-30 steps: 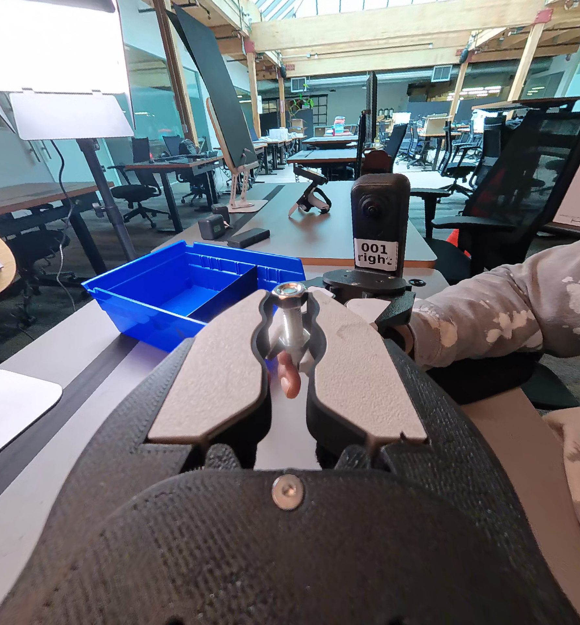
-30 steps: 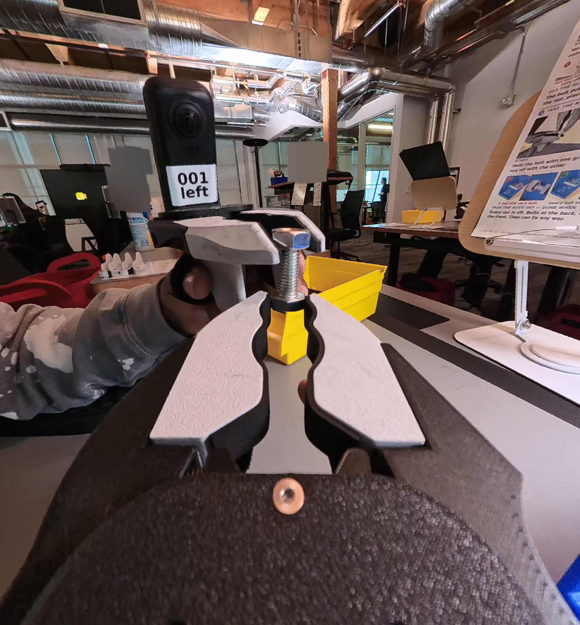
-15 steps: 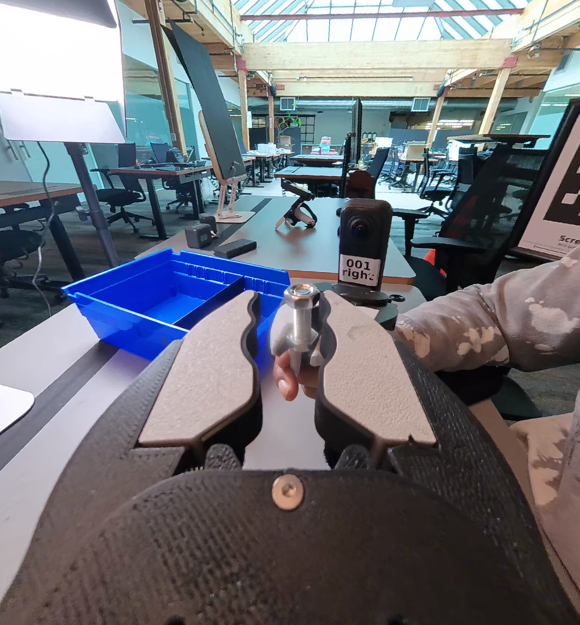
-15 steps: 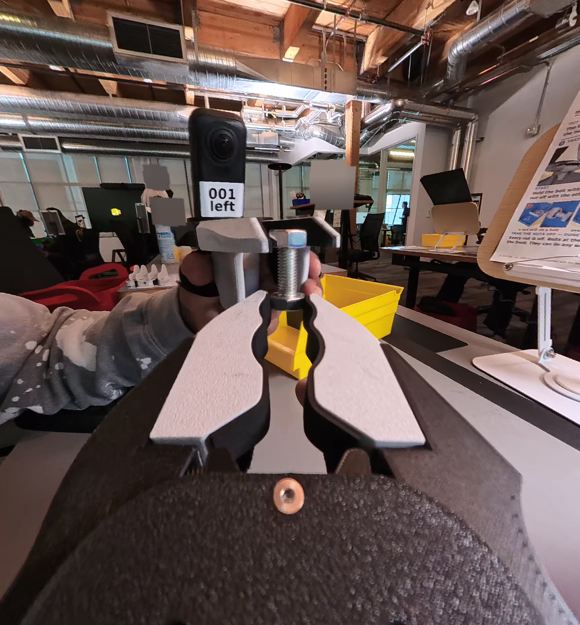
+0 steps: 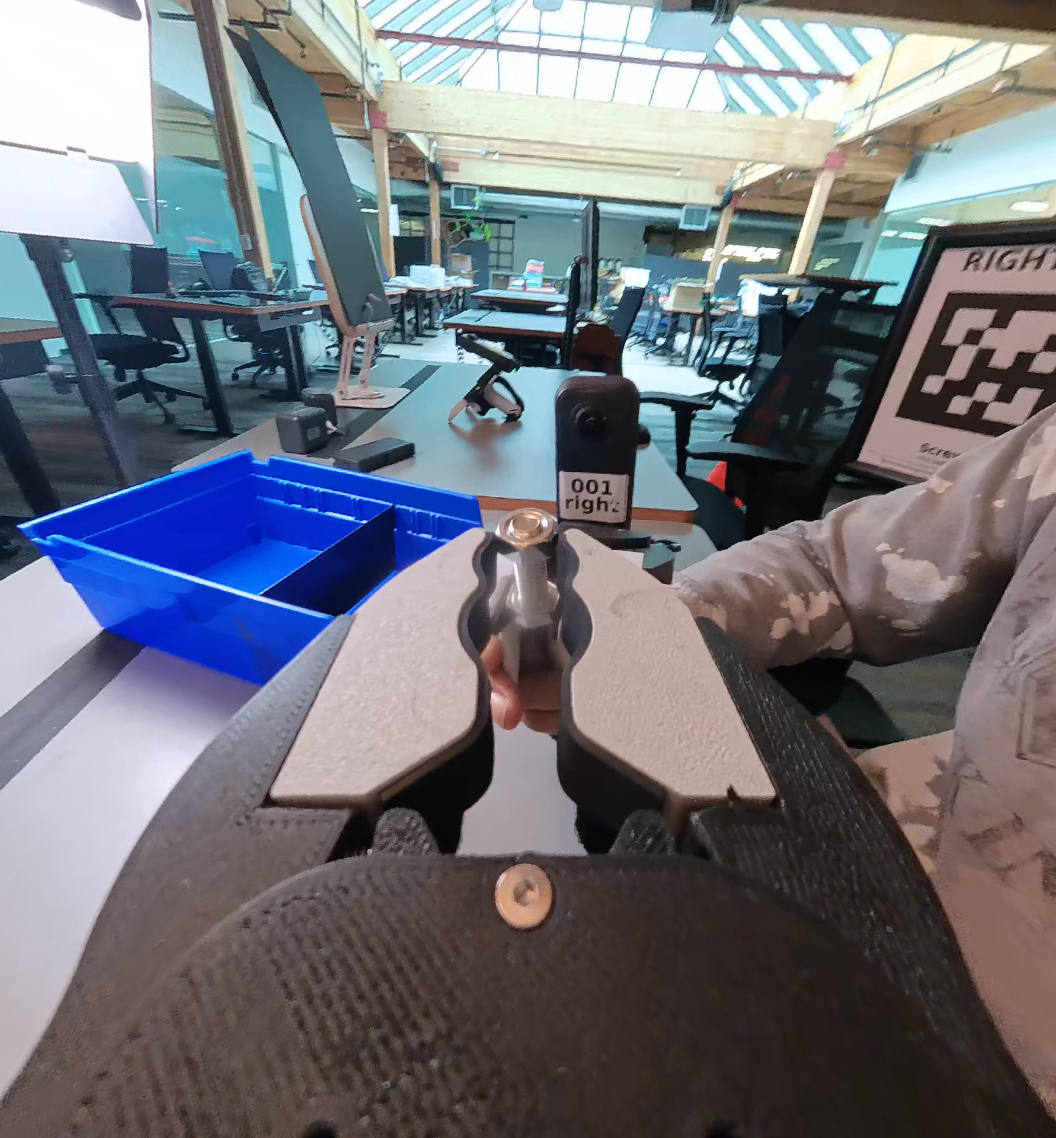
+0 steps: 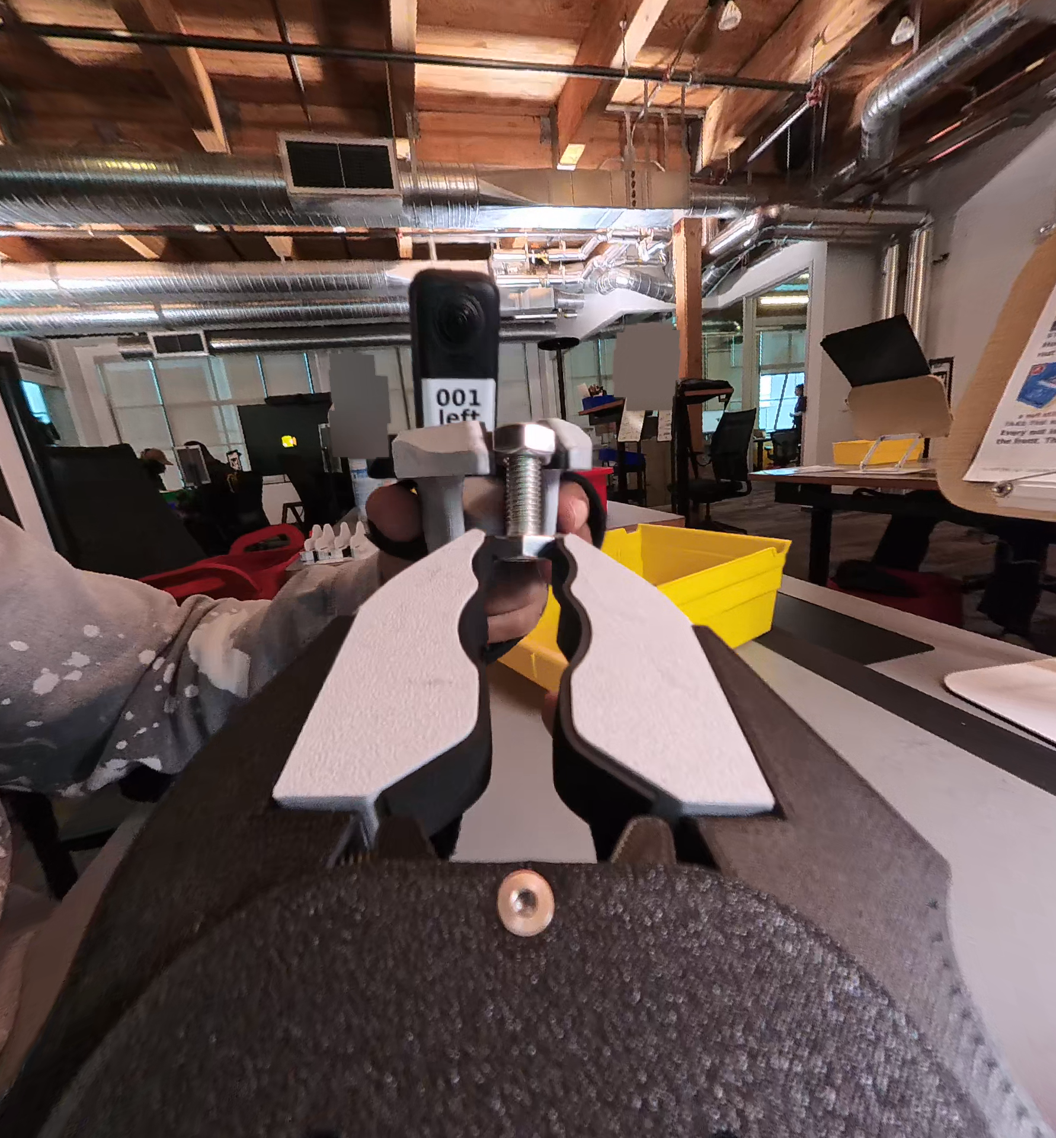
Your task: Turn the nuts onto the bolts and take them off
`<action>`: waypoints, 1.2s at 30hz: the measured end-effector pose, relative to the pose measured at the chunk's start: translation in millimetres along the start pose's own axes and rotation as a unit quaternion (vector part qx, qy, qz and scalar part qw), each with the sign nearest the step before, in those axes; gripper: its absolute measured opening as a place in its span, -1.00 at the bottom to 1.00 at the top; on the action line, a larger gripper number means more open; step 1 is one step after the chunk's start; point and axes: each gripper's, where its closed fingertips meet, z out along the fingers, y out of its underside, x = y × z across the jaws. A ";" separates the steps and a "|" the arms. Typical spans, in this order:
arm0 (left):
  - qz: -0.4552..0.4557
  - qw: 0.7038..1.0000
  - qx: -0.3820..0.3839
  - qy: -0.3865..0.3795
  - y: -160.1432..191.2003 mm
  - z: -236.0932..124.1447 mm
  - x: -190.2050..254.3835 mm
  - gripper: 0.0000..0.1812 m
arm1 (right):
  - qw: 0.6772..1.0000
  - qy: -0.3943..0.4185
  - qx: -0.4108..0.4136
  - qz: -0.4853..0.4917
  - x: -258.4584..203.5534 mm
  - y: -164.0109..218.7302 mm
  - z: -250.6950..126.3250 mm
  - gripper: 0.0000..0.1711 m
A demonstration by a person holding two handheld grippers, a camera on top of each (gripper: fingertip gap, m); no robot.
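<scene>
A steel bolt (image 6: 524, 492) stands upright in the air between my two grippers. My left gripper (image 5: 524, 542) is shut on the bolt's hex head (image 5: 525, 531), seen from above in the left wrist view. My right gripper (image 6: 522, 551) is shut on the nut (image 6: 522, 545) at the lower end of the thread. In the right wrist view, the left gripper's grey fingers (image 6: 439, 446) clamp the head from the far side. In the left wrist view, the right gripper's fingers (image 5: 507, 609) show below the head, so the nut is hidden there.
An empty blue bin (image 5: 144, 554) with a divider sits on the grey table to the left. A yellow bin (image 6: 716, 585) sits behind the bolt. An instruction board on a stand (image 6: 1036, 400) and a marker board (image 5: 993, 357) stand at the table's sides. A person's sleeves reach in.
Half a second ago my left gripper was open beside the bolt head; now it is shut on it again. Both grippers have lifted and tilted slightly. The right gripper kept its hold on the nut.
</scene>
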 end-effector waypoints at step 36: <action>-0.034 0.999 0.015 0.005 -7.0 -3.6 -2.4 -0.62 | 0.999 -0.021 -0.002 0.023 -4.0 -2.4 0.0 -0.79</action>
